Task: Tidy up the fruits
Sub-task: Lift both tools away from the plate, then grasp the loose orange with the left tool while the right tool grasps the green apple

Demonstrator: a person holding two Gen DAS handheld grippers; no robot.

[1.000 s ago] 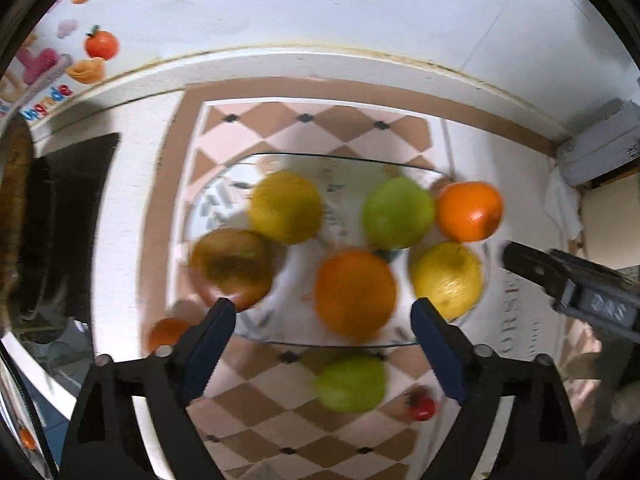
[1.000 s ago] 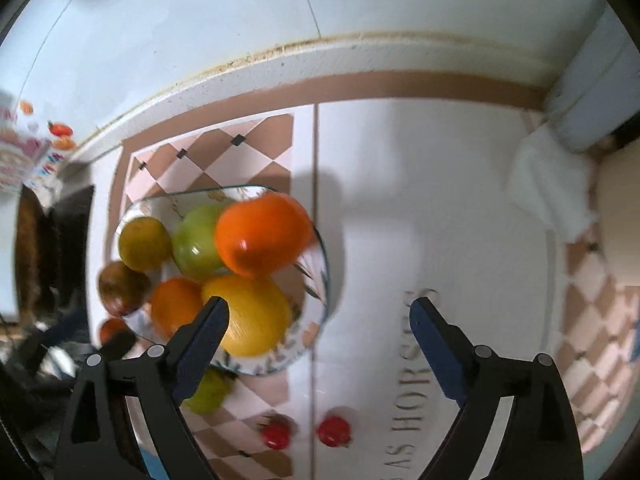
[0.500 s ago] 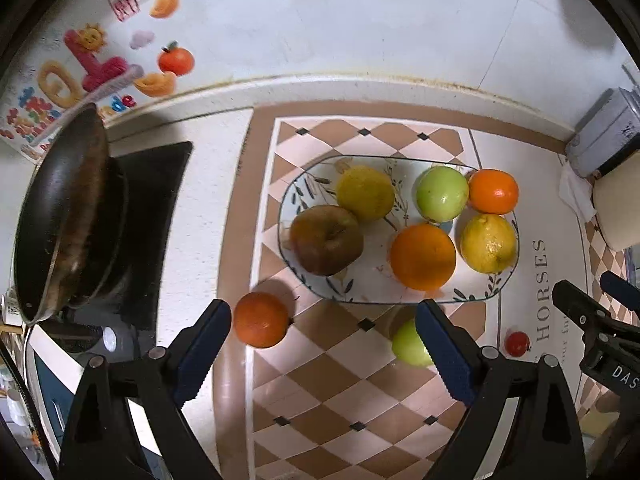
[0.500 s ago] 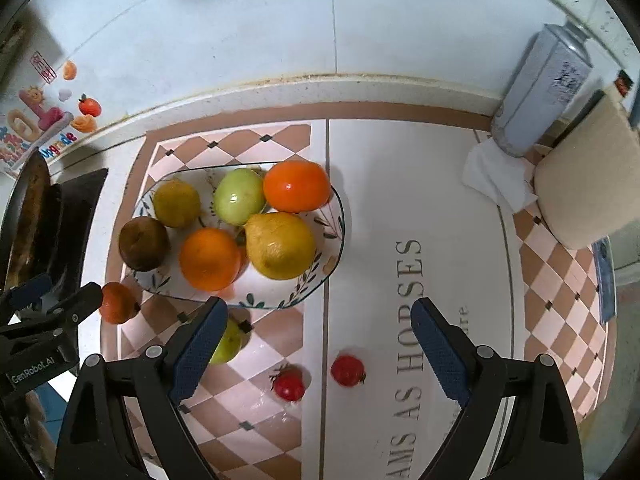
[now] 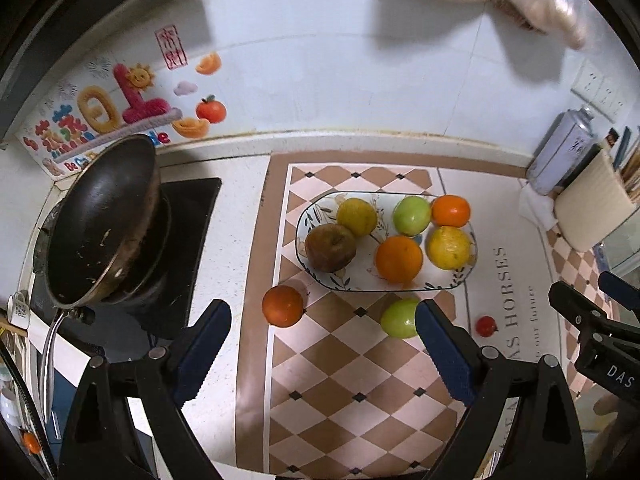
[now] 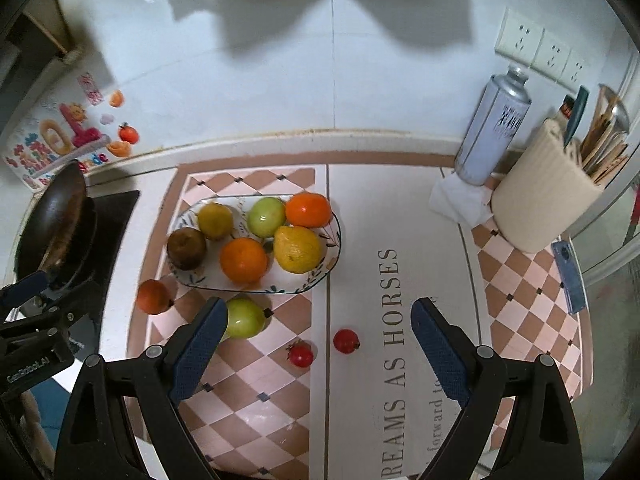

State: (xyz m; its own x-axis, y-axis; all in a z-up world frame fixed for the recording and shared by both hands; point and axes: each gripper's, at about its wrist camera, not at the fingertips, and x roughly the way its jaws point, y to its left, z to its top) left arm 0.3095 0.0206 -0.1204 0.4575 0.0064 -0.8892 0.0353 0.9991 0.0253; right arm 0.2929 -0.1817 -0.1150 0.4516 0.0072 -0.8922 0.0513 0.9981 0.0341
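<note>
Both grippers rose above oval plate (image 5: 308, 216).

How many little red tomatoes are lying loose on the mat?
2. Both sit on the mat in front of the plate: one tomato on the checkered part, the other just right of it on the white strip. None seem hidden.

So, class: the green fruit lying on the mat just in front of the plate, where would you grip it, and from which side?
Grip the green fruit across its widest middle, coming from above. It is round, lies free on the mat, and the plate rim crowds its far side. The open left gripper looks nearest.
</note>
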